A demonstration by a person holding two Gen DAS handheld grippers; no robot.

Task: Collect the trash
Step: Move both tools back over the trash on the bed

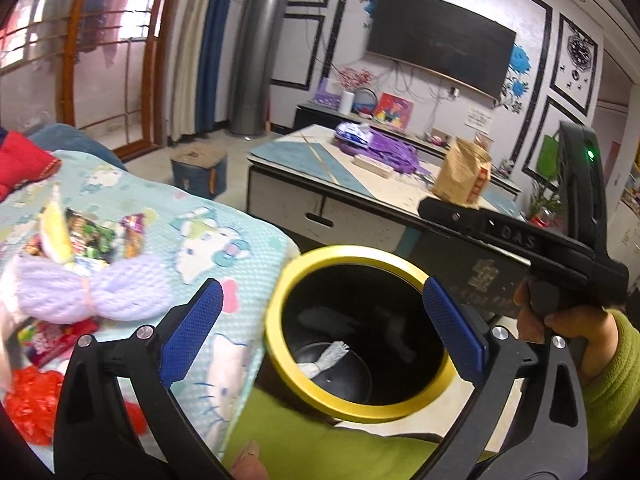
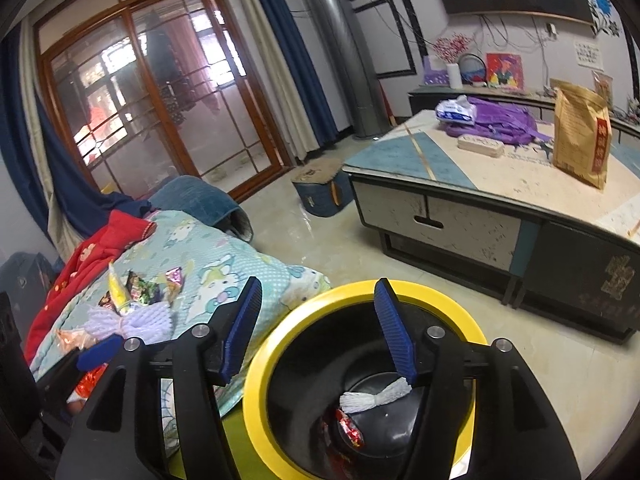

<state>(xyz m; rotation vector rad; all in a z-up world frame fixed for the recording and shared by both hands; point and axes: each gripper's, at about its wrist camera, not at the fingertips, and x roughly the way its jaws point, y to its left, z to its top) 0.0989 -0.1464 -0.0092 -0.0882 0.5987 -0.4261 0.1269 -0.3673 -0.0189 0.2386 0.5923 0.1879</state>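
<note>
Item: black bin (image 2: 256,392) with yellow rim, on the floor right of the bed, set close for short drops.
Left gripper (image 1: 322,330) and right gripper (image 2: 320,326): above the bin mouth, jaws apart, empty.
Foam net (image 2: 376,396) and red wrapper (image 2: 351,432): at the bin bottom.
Uncollected wrappers (image 1: 86,238): far left on the blanket (image 1: 208,240).

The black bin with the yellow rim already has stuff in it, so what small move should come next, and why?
Probably swing the left gripper left toward the pale purple foam net on the cartoon-print blanket. Both the left gripper and the right gripper are open and empty over the black bin with the yellow rim, which holds a white foam net, while wrappers remain on the blanket.
</note>
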